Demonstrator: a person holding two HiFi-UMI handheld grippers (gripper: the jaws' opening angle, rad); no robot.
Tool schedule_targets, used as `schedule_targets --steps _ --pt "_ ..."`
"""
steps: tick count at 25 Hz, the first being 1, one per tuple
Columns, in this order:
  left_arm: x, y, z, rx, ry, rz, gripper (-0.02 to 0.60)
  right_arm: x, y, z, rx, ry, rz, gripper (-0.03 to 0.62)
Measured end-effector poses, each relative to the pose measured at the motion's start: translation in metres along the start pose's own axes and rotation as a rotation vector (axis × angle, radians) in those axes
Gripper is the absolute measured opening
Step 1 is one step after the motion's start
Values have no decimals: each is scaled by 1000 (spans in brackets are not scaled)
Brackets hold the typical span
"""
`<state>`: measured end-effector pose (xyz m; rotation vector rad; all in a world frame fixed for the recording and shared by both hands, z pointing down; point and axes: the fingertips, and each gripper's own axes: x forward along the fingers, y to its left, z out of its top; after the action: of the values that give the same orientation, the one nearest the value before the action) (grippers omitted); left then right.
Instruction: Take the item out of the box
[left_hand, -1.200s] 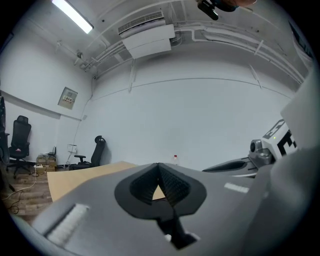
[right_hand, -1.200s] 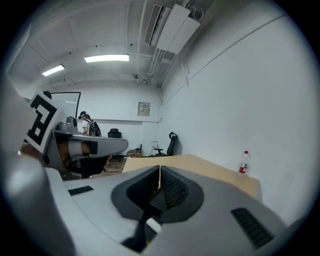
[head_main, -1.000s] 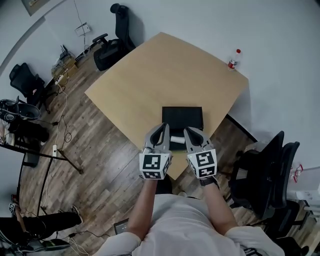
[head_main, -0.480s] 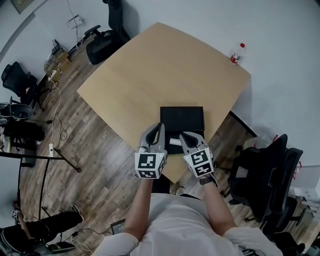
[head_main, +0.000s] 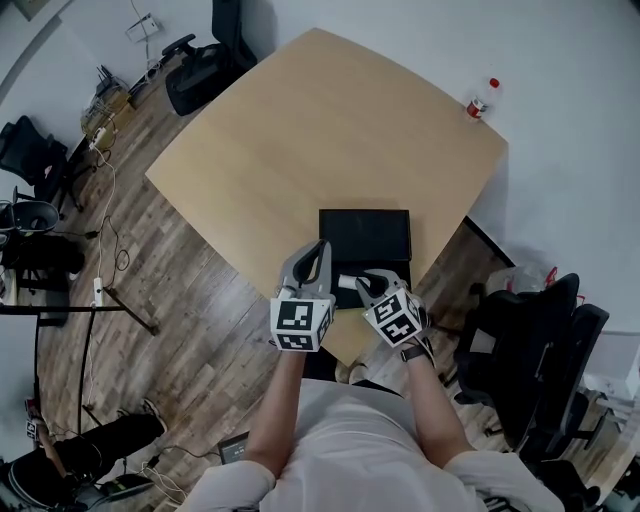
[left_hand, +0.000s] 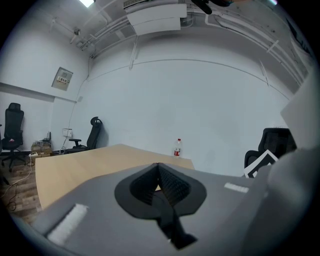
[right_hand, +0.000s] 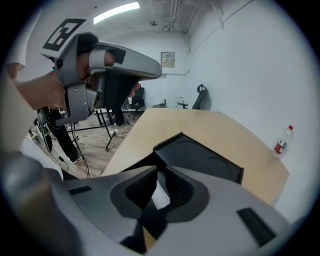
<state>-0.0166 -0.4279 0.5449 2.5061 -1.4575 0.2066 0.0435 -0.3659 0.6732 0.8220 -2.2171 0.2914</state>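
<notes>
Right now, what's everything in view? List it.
table: one, light wood, middle of the head view
box: one, black, on the table near its near edge
item: one, white, at the box's near end
bottle: one, clear with a red cap, on the table's far right corner
chairs: at least three, black, on the wood floor round the table
cables: several, on the floor at left
left gripper: grey, jaws together, nothing between them, by the table's near edge
right gripper: grey, jaws together, tips next to the item
person: white shirt, bare forearms, bottom of the head view
</notes>
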Motion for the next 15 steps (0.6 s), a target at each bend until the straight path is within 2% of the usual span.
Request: schedule_targets --steps 5,7,15 --pt "10 13 -11 -7 23 18 8 24 0 -19 -3 56 69 28" --pt "13 13 -17 -17 36 15 9 29 2 -33 -5 94 93 66" --pt "14 37 -13 -21 37 36 8 66 14 -58 -75 229 183 150"
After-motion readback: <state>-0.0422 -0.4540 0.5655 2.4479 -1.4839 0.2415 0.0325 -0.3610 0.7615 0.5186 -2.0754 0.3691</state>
